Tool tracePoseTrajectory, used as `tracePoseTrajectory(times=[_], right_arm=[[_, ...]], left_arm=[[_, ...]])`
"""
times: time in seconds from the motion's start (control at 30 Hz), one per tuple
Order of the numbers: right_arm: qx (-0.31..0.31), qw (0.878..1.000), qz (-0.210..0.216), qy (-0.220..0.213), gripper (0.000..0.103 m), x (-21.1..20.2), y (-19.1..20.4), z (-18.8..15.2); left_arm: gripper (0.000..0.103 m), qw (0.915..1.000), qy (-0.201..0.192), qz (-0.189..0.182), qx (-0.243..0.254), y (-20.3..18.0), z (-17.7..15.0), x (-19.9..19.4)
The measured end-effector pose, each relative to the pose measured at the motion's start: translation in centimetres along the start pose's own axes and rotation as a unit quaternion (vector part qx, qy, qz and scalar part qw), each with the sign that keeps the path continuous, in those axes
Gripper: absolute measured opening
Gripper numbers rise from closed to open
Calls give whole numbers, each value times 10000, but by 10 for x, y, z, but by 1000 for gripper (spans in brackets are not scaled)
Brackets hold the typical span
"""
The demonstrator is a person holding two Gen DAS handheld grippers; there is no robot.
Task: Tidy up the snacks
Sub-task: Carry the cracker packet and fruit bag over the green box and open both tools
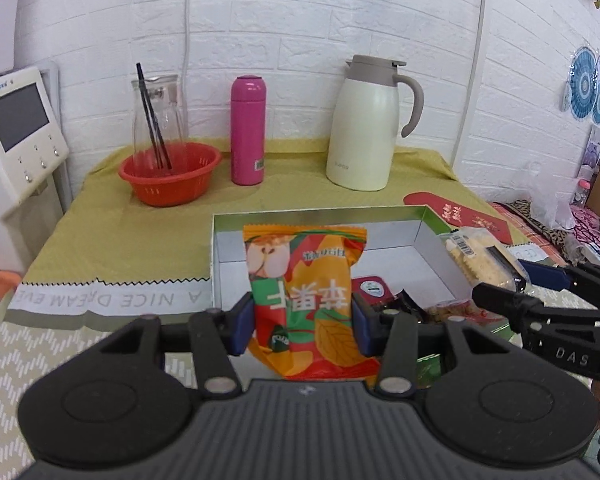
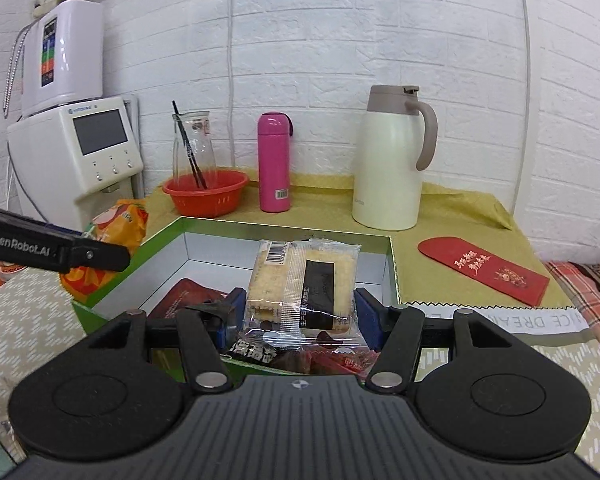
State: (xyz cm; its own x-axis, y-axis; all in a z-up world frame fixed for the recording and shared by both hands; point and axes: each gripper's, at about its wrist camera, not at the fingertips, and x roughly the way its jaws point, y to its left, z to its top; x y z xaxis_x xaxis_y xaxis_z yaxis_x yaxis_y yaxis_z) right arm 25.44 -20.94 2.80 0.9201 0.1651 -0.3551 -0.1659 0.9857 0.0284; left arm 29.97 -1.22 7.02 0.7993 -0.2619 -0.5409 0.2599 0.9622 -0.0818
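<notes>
Left gripper clamped on orange snack pouch, held above near edge of green box. Right gripper clamped on clear cracker pack, over box interior. Step, as judged: carrying both snacks for placing. Next move calls for lowering each into free white floor beside red packets, then releasing.

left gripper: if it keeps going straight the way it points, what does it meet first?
Likely the open green box: the left gripper, shut on the orange snack bag, angles down toward the box's white floor. The box's near edge is hidden behind the bag, so depth is uncertain. The thermos jug stands farther back.
</notes>
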Motion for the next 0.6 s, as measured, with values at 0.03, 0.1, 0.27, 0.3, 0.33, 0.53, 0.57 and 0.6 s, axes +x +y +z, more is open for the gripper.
tracePoseTrajectory(times=[0.03, 0.1, 0.27, 0.3, 0.33, 0.53, 0.57, 0.6], right_arm=[[54, 10000, -30, 39, 96, 7, -3, 1], [68, 9999, -67, 130, 96, 19, -7, 2], [7, 9995, -110, 303, 96, 43, -10, 1], [-5, 9994, -127, 327, 97, 47, -9, 0], [-36, 9993, -133, 359, 98, 52, -9, 0], [-458, 9984, -63, 323, 103, 58, -1, -13], [-522, 9983, -76, 250, 103, 55, 0, -14], [-582, 9981, -80, 202, 103, 53, 2, -15]], left_arm=[[47, 10000, 46, 15, -1, 1, 1, 5], [47, 9999, 139, 44, -10, 4, 1, 16], [47, 9996, 293, 39, -35, 9, 2, 35], [48, 9995, 320, 21, -23, 9, 2, 38], [48, 9994, 345, -1, -25, 9, 1, 40], [78, 9991, -46, -275, -310, 12, -6, 36], [80, 9988, -37, -216, -441, 12, -6, 35], [83, 9986, -18, -104, -516, 12, -6, 35]])
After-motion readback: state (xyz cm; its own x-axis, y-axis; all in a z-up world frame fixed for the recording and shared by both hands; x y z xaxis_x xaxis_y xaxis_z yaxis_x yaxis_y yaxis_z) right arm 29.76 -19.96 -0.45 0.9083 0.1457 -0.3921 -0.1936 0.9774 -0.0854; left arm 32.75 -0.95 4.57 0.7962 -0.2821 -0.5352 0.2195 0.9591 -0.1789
